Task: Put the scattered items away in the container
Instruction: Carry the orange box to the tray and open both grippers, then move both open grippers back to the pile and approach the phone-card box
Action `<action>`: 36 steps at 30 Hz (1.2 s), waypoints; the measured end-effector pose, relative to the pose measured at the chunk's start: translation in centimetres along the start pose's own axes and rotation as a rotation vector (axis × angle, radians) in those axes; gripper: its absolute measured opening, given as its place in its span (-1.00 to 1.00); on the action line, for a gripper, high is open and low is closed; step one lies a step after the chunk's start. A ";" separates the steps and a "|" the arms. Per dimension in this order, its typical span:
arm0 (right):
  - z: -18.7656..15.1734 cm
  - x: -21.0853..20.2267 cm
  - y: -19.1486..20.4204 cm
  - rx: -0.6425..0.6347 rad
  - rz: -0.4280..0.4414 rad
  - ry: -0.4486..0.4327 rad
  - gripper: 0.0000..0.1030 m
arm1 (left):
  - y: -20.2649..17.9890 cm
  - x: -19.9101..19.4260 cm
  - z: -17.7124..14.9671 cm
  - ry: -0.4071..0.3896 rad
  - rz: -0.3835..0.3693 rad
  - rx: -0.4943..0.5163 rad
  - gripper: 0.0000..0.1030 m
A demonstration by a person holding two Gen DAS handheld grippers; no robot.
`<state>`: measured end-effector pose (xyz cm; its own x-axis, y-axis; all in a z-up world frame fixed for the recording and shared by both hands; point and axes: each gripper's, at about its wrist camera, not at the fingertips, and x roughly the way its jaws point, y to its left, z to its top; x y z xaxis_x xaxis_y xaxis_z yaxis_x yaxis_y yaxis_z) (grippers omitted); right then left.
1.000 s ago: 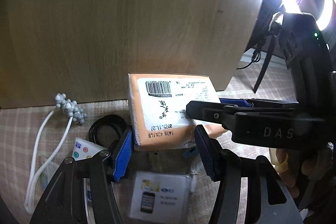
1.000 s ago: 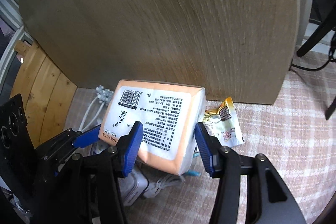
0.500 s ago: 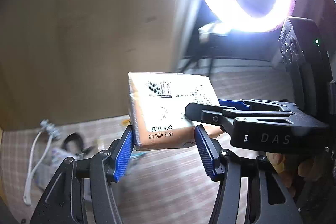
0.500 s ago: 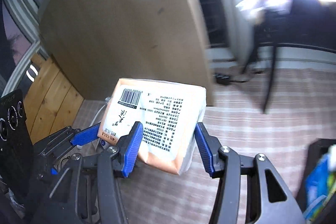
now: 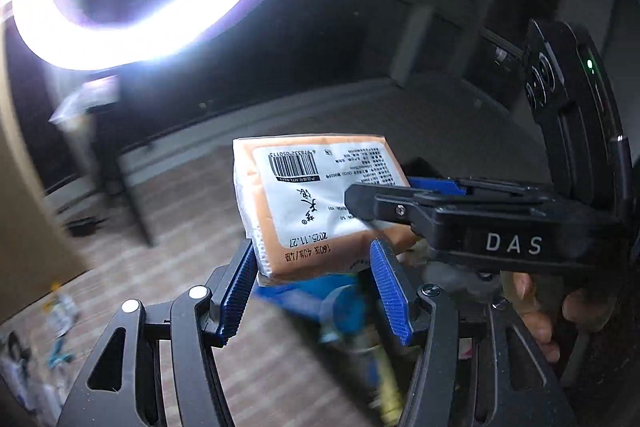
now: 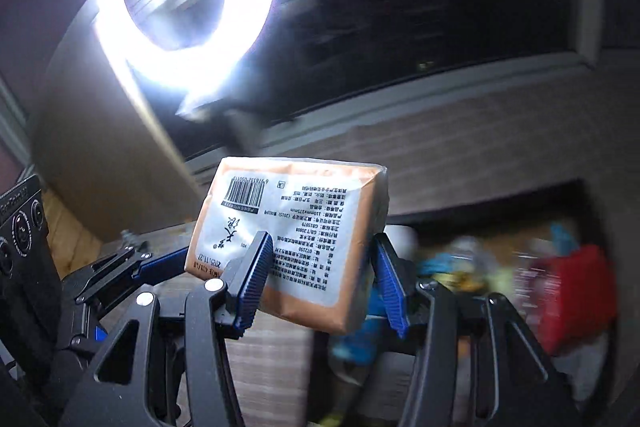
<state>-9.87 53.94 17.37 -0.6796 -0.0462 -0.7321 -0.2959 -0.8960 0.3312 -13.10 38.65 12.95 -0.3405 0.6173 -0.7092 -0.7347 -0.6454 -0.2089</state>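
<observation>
Left tool (image 5: 312,259) first: shuts on the near short end of the tissue pack (image 5: 316,195), blue pads pressing just at its two corners, a shallow bite only. Holds it in mid-air, clear of the tabletop (image 5: 180,211), label and barcode facing up. Looks light and soft: paper under glossy film, likely to dent beneath the pads and to slide a little, not fragile. Best taken across the narrow width, well in from the corners, with a moderate squeeze. Further right, meets the right tool (image 6: 320,255), likewise clamped on the pack, across its long sides and deeper in; probably bears most of the weight. Rightmost, shows the dark container (image 6: 500,201), low and just past the pack, already part-filled with coloured things too blurred to name. Calls, by the look of it, for a short carry over the rim and letting go with both tools together, lest the pack swing from one end
</observation>
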 end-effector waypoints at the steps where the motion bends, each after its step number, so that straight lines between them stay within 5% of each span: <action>1: -0.1 -0.7 -1.7 0.014 -0.017 -0.006 -0.02 | -1.1 0.8 0.2 0.009 -0.012 0.015 0.04; 7: -0.1 -4.8 -7.7 0.101 -0.106 -0.077 -0.02 | -5.7 1.8 2.0 0.030 -0.051 0.073 -0.18; 15: -0.8 -7.0 -9.9 0.121 -0.145 -0.100 -0.02 | -5.1 -0.3 2.6 0.006 -0.034 0.076 -0.18; 25: -1.5 -5.5 -5.1 0.037 -0.101 -0.077 -0.02 | -2.2 -2.7 -0.5 0.023 0.028 0.036 -0.20; 36: -3.0 0.5 4.5 -0.125 0.009 0.037 -0.02 | 9.3 -8.6 -7.7 0.043 0.209 -0.171 -0.20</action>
<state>-9.51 48.57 16.73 -0.6560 -0.0683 -0.7517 -0.2028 -0.9434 0.2626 -12.48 23.87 11.99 -0.4465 0.4454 -0.7761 -0.5398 -0.8258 -0.1634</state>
